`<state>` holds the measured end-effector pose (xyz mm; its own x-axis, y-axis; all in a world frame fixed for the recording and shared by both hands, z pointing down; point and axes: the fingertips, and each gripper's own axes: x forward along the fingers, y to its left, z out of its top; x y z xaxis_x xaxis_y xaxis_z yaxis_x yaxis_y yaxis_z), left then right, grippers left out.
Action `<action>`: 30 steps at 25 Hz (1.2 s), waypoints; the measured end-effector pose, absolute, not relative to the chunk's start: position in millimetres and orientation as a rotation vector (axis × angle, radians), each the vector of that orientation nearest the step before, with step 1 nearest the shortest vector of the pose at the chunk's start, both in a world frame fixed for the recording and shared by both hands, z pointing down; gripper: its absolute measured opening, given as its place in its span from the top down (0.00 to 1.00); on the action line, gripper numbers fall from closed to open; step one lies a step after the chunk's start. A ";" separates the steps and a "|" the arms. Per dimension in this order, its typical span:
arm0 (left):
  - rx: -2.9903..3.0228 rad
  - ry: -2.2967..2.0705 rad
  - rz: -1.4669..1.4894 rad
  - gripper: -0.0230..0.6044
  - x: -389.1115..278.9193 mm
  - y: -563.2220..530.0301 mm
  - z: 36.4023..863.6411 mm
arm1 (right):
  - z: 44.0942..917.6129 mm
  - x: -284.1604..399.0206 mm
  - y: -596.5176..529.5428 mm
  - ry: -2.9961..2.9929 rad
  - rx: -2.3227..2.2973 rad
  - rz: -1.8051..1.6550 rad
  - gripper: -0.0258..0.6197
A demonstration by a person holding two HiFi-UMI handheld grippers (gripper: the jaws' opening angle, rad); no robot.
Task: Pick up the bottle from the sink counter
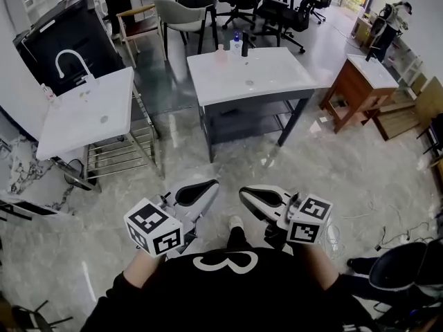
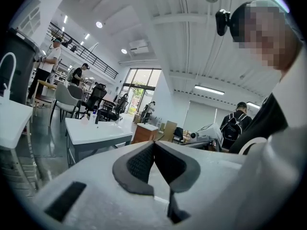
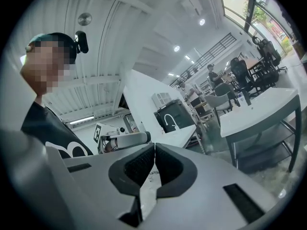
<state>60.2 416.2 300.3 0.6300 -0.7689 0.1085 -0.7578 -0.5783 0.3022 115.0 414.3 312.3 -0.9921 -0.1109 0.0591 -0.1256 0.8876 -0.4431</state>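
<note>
Head view: a small pale bottle (image 1: 236, 42) with a blue cap stands upright at the far edge of the white sink bench (image 1: 273, 75), well apart from the left gripper (image 1: 199, 191) and the right gripper (image 1: 257, 199). Its label is too small to read.

Left gripper view: the left gripper's (image 2: 153, 143) jaws are pressed together and empty; the bottle (image 2: 93, 114) stands far off.

Right gripper view: the right gripper's (image 3: 154, 146) jaws are also closed on nothing.

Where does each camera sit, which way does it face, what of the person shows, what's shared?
Head view: on the head, steeply down; left gripper, right gripper, black shirt show.
Left gripper view: along shut jaws toward the sink counter; black shirt at right.
Right gripper view: along shut jaws past the left gripper; black shirt at left.
Shared: all see the sink counter.
</note>
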 end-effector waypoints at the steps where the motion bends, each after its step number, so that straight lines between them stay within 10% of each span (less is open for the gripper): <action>1: 2.524 -1.231 -0.048 0.94 58.0 408.0 302.6 | 314.9 113.7 405.8 -3.017 0.185 0.724 0.94; 30: 2.514 -1.202 -0.002 0.94 99.9 162.7 301.1 | 312.8 138.9 158.5 -3.043 0.109 0.735 0.94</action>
<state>99.9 162.7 301.1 0.6394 -0.7543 0.1487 -0.7538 -0.5770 0.3145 138.9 158.5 312.8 -0.9975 -0.0653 0.0254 -0.0697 0.8876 -0.4553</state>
